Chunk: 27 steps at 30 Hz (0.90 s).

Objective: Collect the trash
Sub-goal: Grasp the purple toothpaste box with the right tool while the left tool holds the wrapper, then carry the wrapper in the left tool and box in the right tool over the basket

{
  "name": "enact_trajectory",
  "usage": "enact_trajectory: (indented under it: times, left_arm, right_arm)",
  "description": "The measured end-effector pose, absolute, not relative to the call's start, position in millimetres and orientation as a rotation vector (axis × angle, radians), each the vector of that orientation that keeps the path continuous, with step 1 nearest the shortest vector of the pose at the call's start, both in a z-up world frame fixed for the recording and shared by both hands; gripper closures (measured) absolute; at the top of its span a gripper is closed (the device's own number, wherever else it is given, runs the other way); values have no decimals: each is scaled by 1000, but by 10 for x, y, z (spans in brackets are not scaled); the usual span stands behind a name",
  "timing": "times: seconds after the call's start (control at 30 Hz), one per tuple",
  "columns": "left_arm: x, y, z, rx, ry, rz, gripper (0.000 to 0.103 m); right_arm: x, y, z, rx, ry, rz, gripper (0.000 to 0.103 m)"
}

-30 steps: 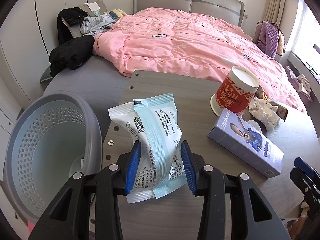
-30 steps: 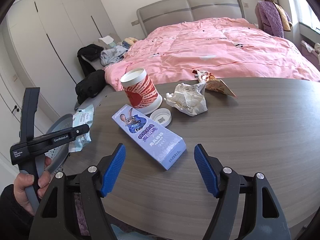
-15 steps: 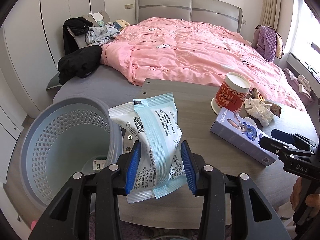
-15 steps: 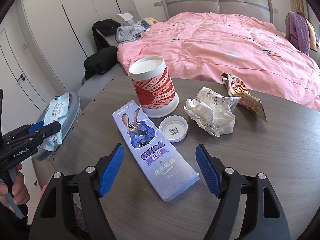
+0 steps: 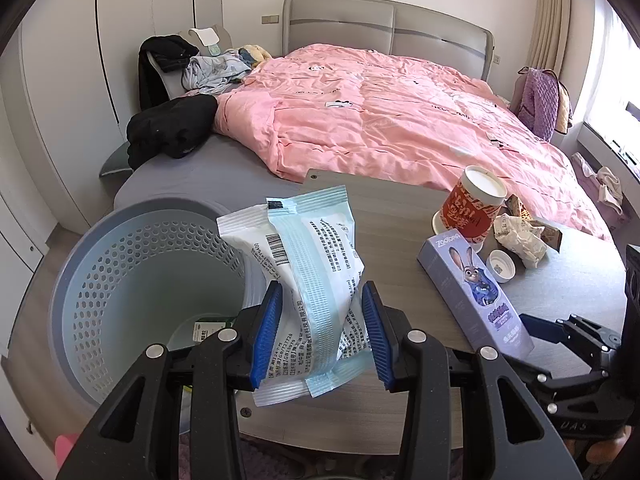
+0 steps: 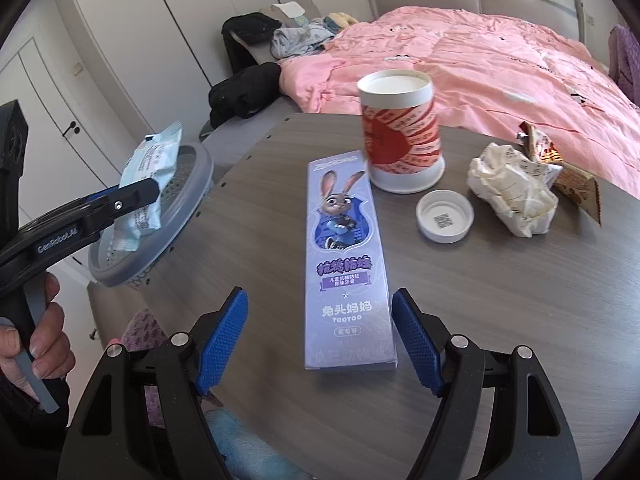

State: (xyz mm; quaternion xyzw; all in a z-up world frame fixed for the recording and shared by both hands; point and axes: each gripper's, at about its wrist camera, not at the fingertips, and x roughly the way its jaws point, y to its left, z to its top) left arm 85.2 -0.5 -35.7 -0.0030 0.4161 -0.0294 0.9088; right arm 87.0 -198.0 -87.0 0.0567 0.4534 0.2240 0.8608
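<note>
My left gripper (image 5: 322, 334) is shut on a white and pale-blue plastic packet (image 5: 308, 276), held upright beside the rim of a grey perforated waste basket (image 5: 120, 292); in the right wrist view the packet (image 6: 146, 184) hangs over the basket (image 6: 188, 200). My right gripper (image 6: 320, 342) is open, its blue pads either side of the near end of a purple toothpaste box (image 6: 346, 264) lying on the table. The box also shows in the left wrist view (image 5: 474, 292).
On the round wooden table (image 6: 500, 320) stand a red and white paper cup (image 6: 400, 136), a white cap (image 6: 444, 216), crumpled paper (image 6: 512, 192) and a snack wrapper (image 6: 560, 164). A pink-covered bed (image 5: 400, 120) lies behind. A small item lies in the basket bottom (image 5: 210, 324).
The left gripper has drawn back with the packet, bringing the basket's opening into fuller view. The right gripper has moved in close over the toothpaste box.
</note>
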Motion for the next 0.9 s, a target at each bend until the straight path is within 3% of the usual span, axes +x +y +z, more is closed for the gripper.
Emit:
enact_trajectory:
  times: [0.27,0.6,0.9]
  left_arm:
    - [815,118,-368,-24,857,-47,63]
    - [751,325,-421,-54,861,-29,63]
    - [646,570,-452,-75,847,-12,63]
  right_arm:
    - [1064,-1884,-965,89,937,332,33]
    - [1147,-1673,-1064,17,950,265,57]
    - [1034,-1536,-919,48,899,265,59]
